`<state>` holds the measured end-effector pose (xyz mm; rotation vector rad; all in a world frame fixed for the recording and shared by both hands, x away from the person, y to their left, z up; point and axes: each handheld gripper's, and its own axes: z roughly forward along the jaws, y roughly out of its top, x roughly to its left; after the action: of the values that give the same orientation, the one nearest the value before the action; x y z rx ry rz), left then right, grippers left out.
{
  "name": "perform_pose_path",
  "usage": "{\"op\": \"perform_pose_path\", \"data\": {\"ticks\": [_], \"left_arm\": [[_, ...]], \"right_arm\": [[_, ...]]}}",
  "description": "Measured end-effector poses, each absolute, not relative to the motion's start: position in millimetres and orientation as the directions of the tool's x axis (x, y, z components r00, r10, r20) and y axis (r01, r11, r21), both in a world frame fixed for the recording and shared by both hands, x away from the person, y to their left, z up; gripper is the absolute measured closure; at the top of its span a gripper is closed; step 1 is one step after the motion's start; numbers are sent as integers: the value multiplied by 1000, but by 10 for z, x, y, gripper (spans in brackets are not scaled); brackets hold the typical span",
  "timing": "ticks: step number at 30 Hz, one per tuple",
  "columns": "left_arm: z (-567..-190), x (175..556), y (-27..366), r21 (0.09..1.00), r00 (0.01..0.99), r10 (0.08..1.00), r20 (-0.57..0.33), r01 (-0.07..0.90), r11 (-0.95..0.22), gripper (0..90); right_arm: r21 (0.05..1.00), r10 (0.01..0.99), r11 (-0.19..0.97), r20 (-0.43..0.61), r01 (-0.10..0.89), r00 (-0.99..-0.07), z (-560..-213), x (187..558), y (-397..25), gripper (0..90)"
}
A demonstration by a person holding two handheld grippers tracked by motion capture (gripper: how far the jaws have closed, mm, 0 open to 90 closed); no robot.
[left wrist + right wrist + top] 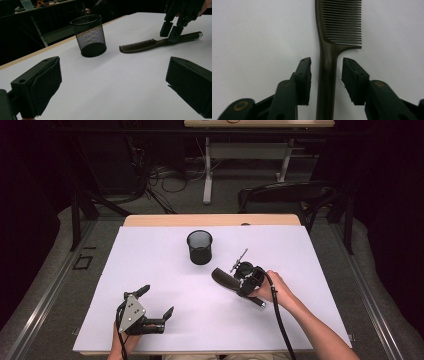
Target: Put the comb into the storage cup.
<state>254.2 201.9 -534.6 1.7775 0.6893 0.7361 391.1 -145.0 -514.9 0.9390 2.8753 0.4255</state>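
Note:
A dark brown comb (pixel 339 22) lies flat on the white table (pixel 150 260), teeth toward the left in the high view (pixel 222 277). My right gripper (pixel 326 68) hangs over its handle, open, one jaw on each side with a small gap to the handle. From the left gripper view the comb (pixel 142 45) lies under the right gripper (pixel 170 30). A black mesh cup (pixel 200 247) stands upright behind the comb, also in the left gripper view (pixel 90 35). My left gripper (pixel 157 300) rests near the front left, wide open and empty (pixel 115 80).
The table's wooden far edge (pixel 210 220) runs behind the cup. A dark chair (pixel 285 195) and a desk frame with cables stand on the floor beyond. The white surface between the two grippers is bare.

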Motion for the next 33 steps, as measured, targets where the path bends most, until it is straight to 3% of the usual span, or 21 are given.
{"op": "perform_pose_path", "data": {"ticks": [19, 33], "left_arm": [[-5346, 2542, 2023, 952, 646, 748, 154, 106, -288, 1], [-5347, 2543, 2022, 951, 646, 747, 155, 107, -289, 1]], "right_arm": [[233, 605, 780, -44, 581, -795, -5283, 3958, -1353, 677], [275, 662, 716, 26, 642, -749, -5279, 3967, -1442, 725]]}}
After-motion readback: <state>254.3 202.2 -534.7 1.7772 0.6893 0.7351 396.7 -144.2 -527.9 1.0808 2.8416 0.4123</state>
